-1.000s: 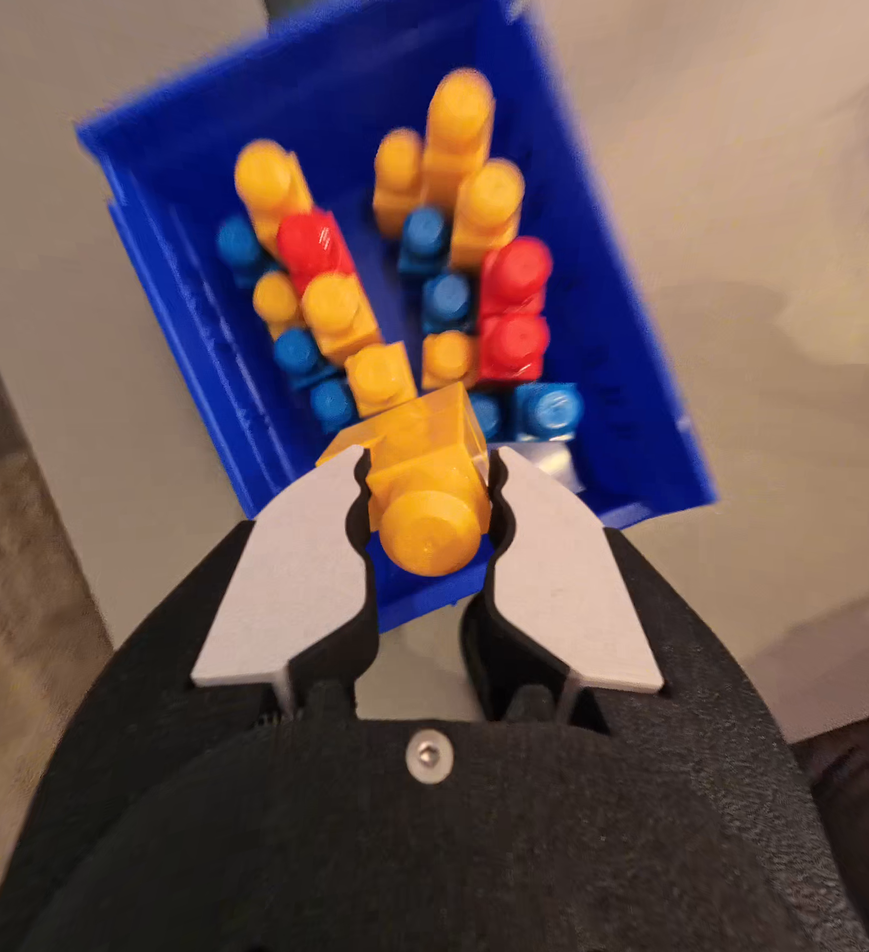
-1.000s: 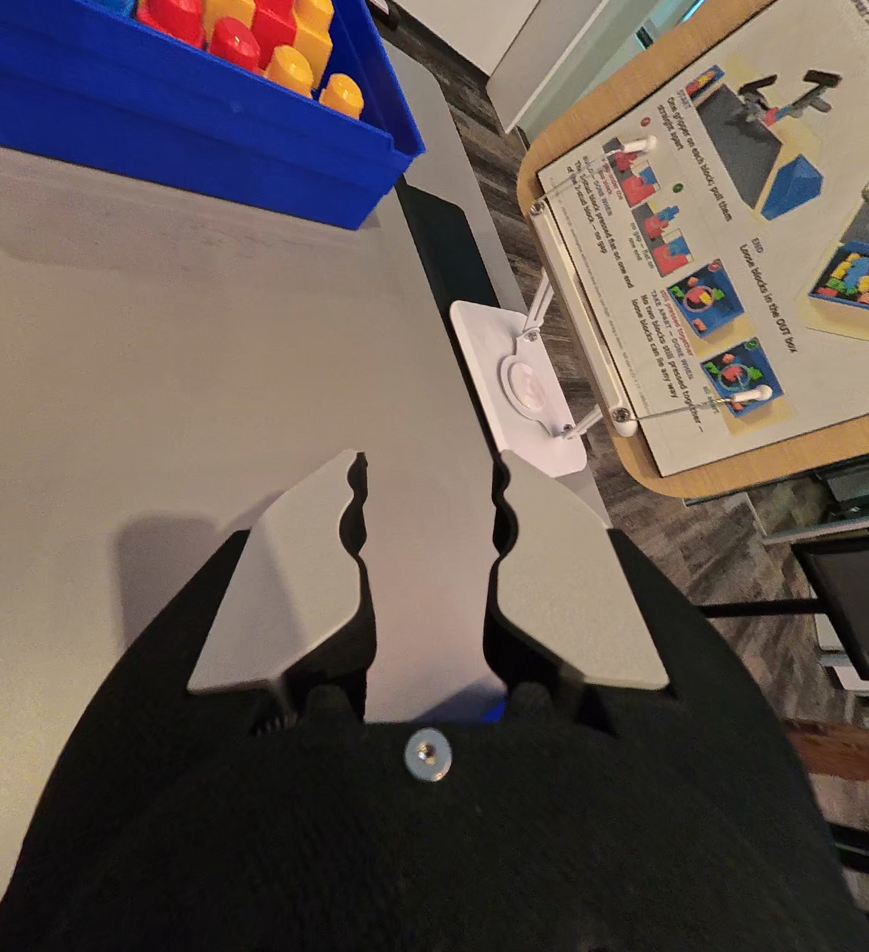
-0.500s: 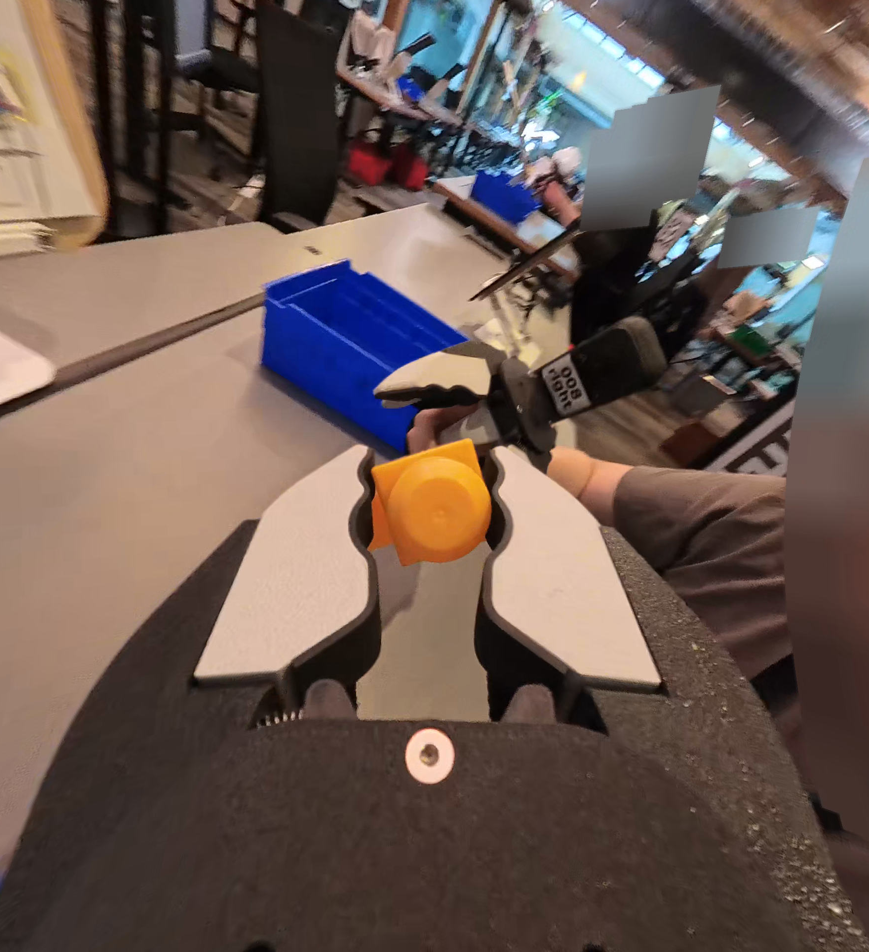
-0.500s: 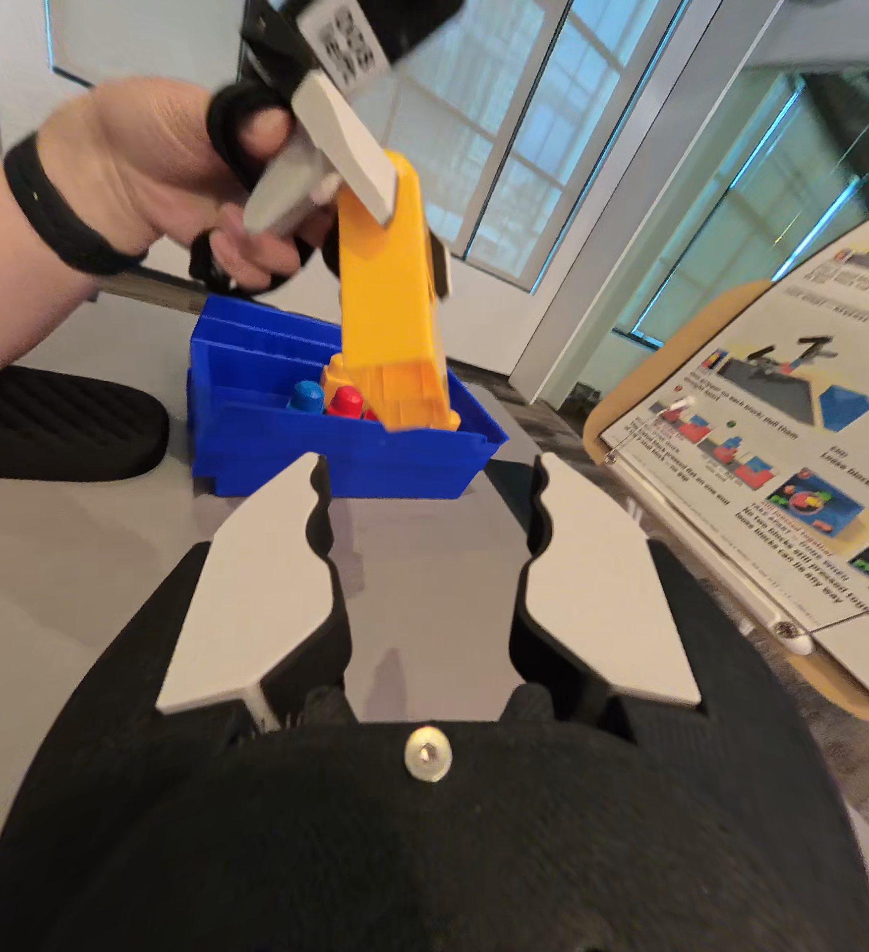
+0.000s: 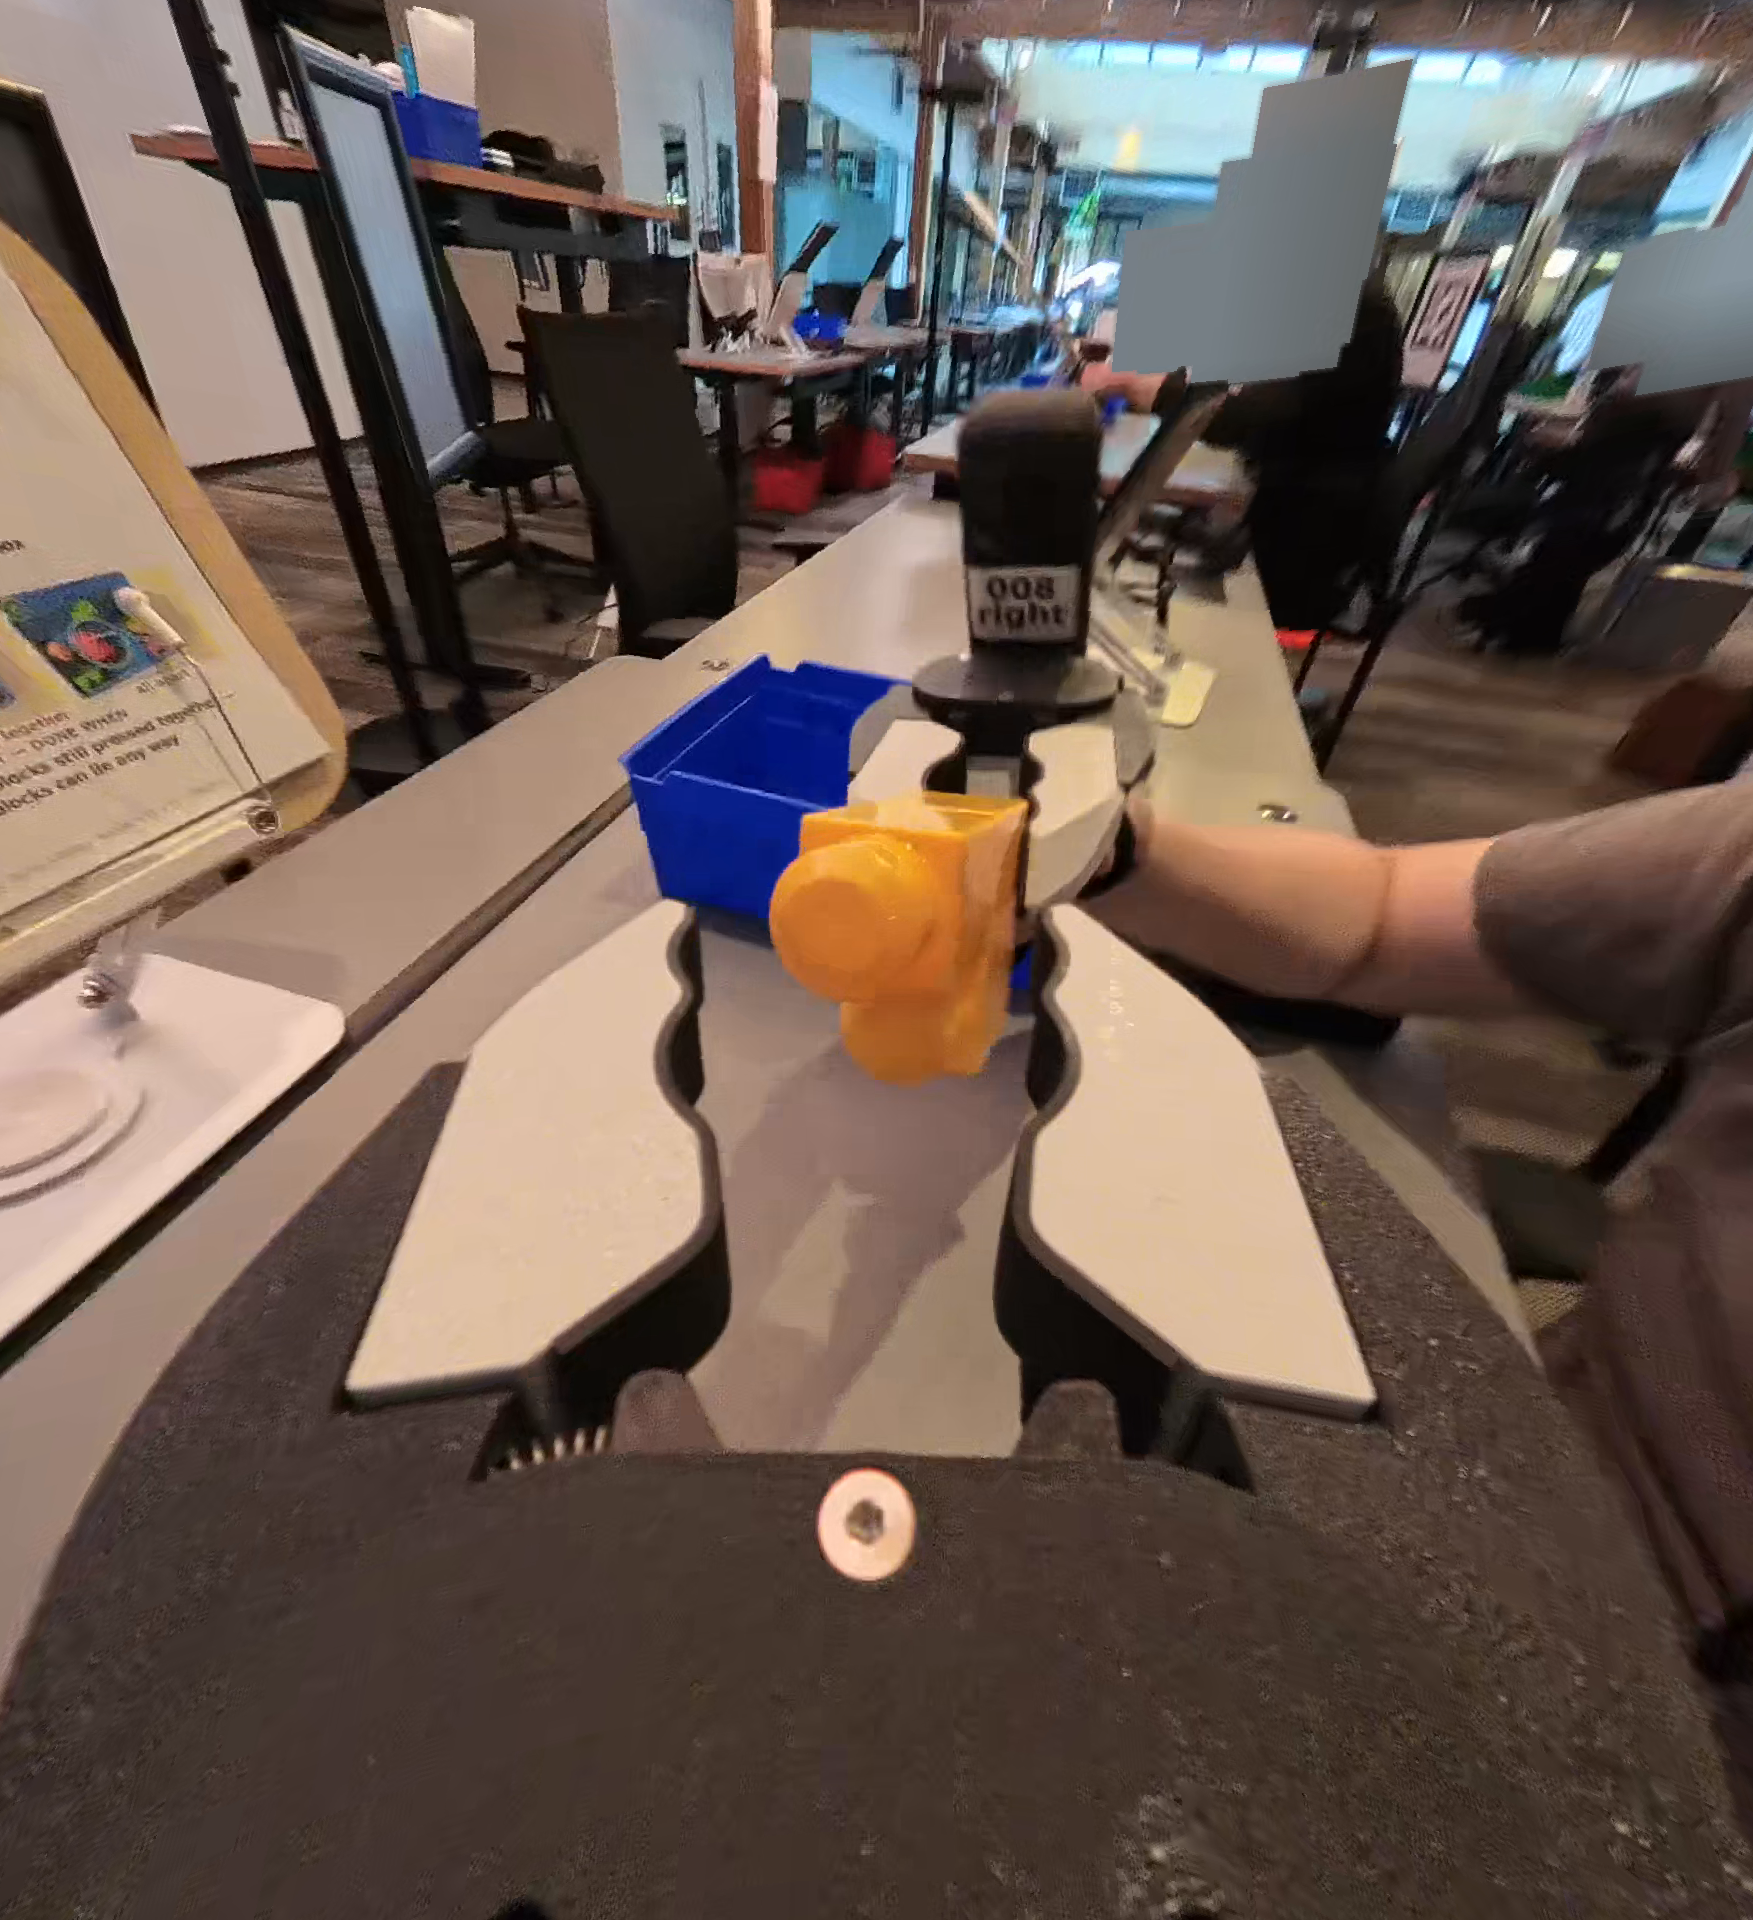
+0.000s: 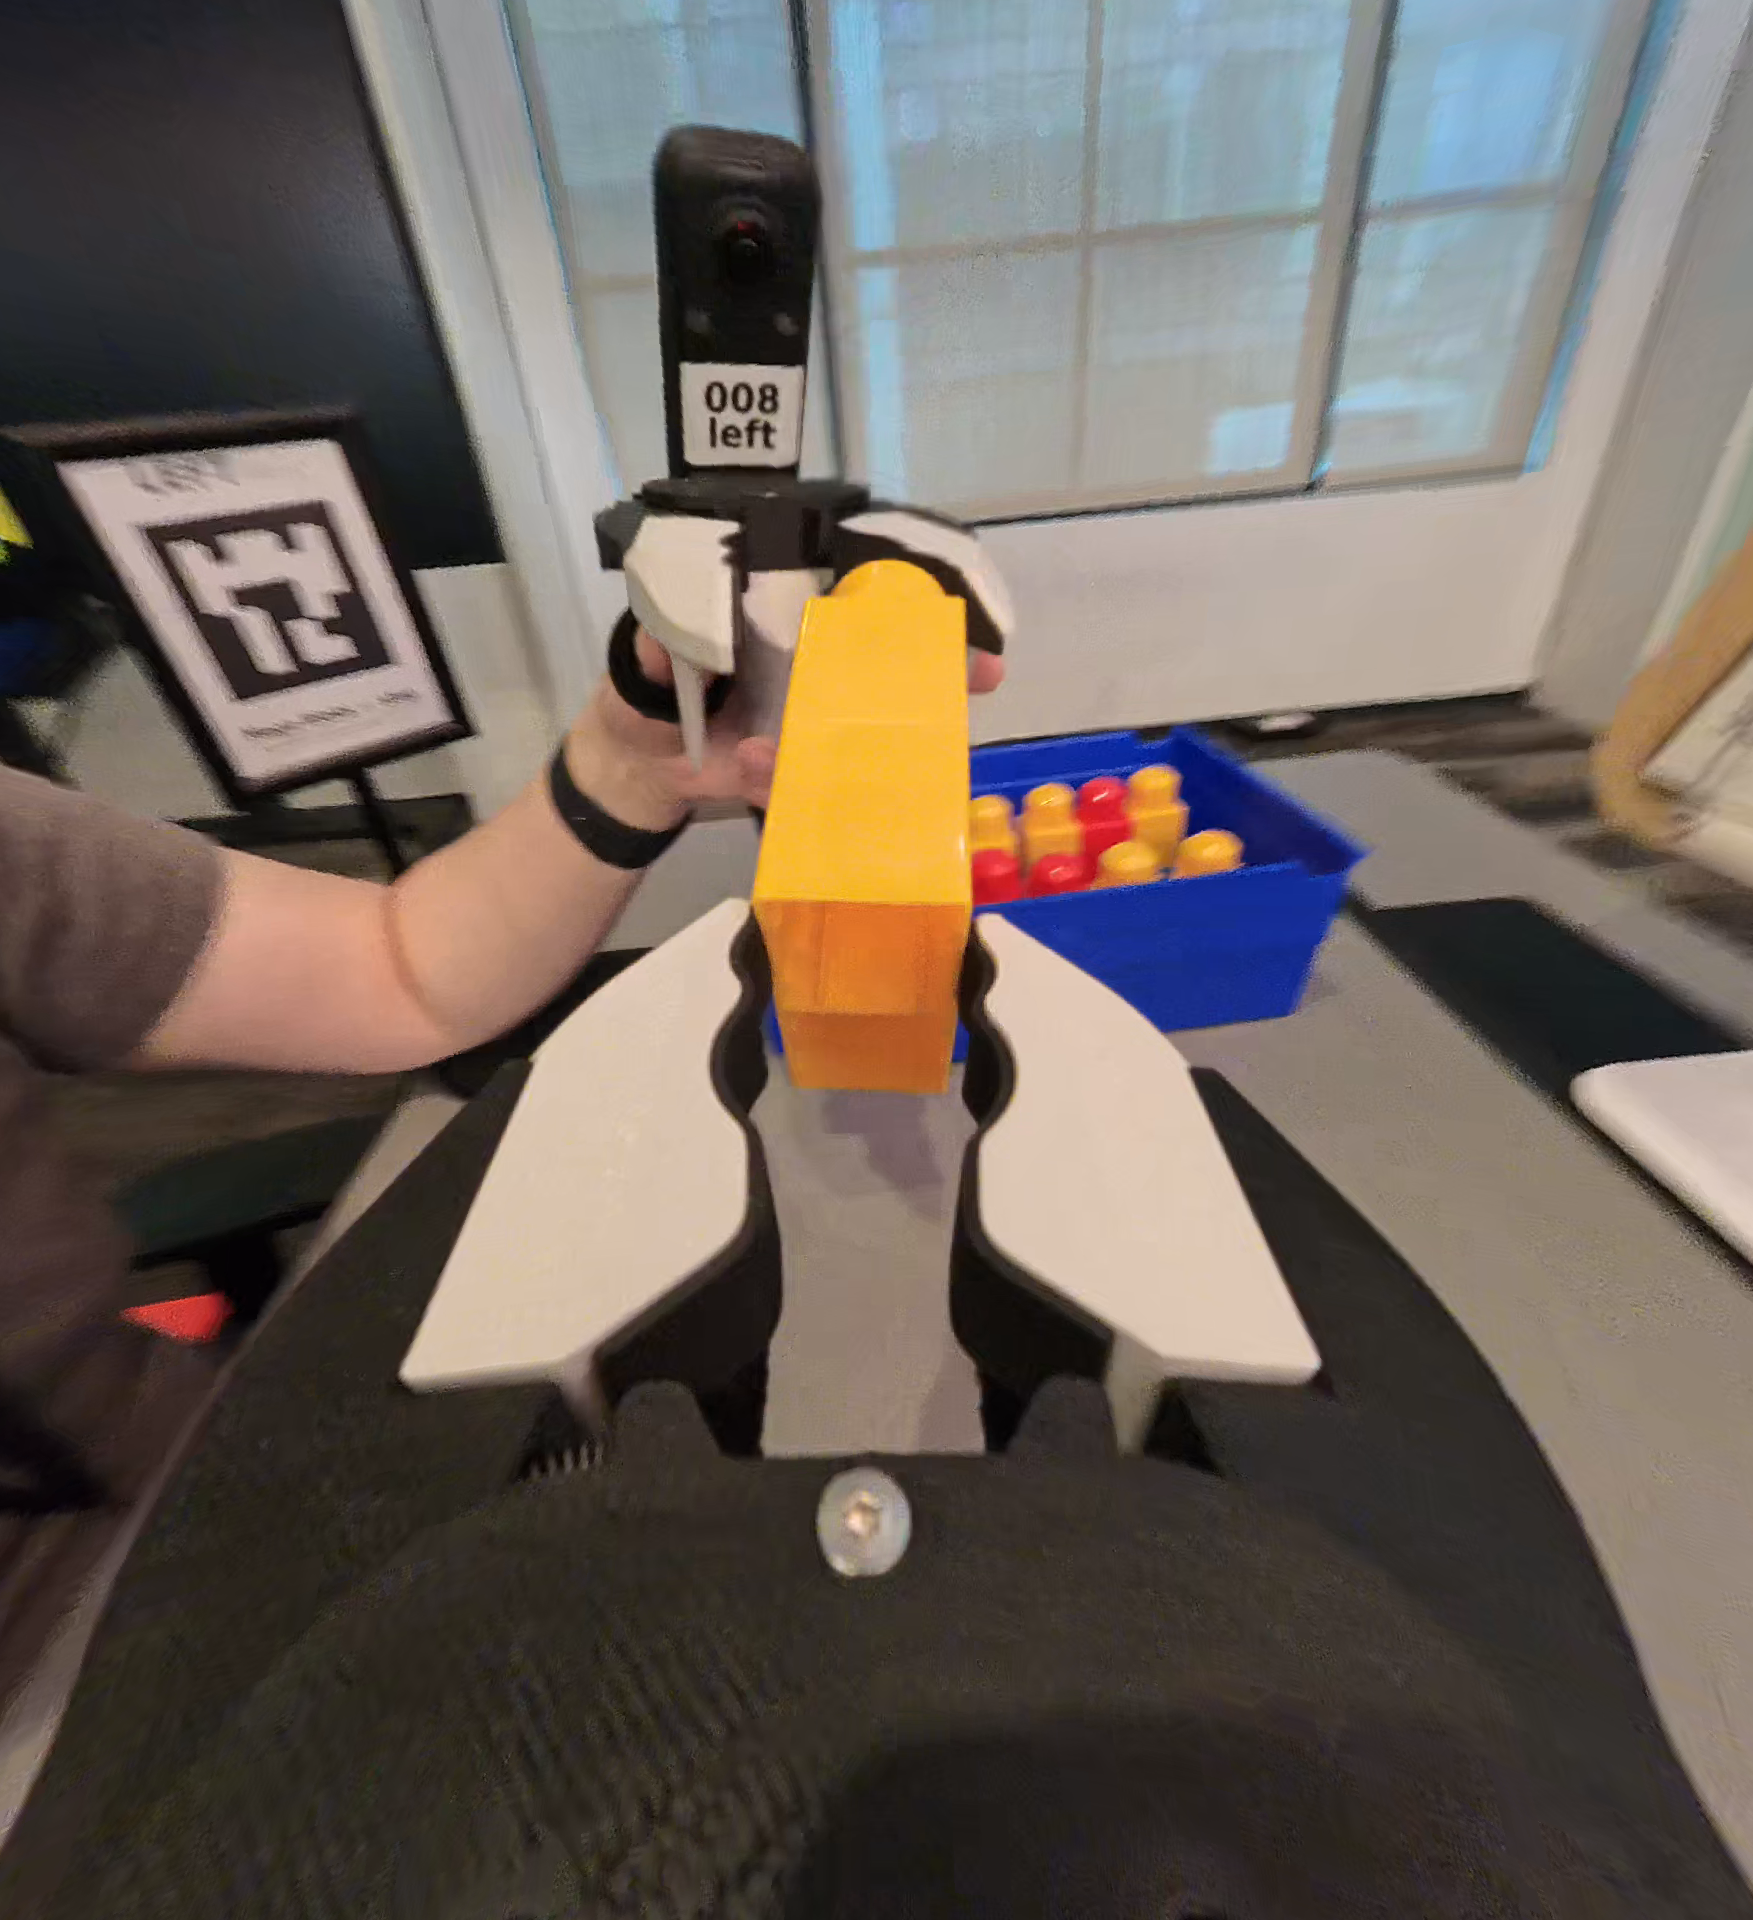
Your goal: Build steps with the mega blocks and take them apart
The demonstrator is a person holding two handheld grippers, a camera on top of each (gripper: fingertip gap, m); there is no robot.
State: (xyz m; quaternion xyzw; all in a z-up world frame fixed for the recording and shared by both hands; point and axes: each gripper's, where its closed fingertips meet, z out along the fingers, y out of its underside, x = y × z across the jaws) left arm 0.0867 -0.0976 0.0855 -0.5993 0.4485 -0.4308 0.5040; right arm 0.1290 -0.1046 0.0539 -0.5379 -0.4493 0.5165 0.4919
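While my right gripper (image 6: 861, 925) has its fingers pressed against both sides of the yellow block (image 6: 867, 790), the left gripper (image 5: 864, 914) stands wide, with clear space between its left finger and the round stud. The block lies in the air between the two tools, lengthwise, its hollow base toward my right camera and its stud toward the left one. It hangs above the grey table (image 6: 1319, 1195), in front of the blue bin (image 6: 1163, 956) that holds the red and yellow blocks, not over it. A second blue bin (image 5: 716, 821) sits behind it in the left view.

From the faint seams along its side I think this is several blocks pressed together, though the blur leaves me unsure.

What worries me is that I grip only one end. The long free part acts as a lever, so a quick swing of my right wrist could pivot it out of the fingers and drop it on the table, from where it might roll off the edge. If I close the left fingers on the round stud off-centre, they may skate round it and twist the piece against the right grip. A pull that is not straight along its length could jam the joint instead of parting it.
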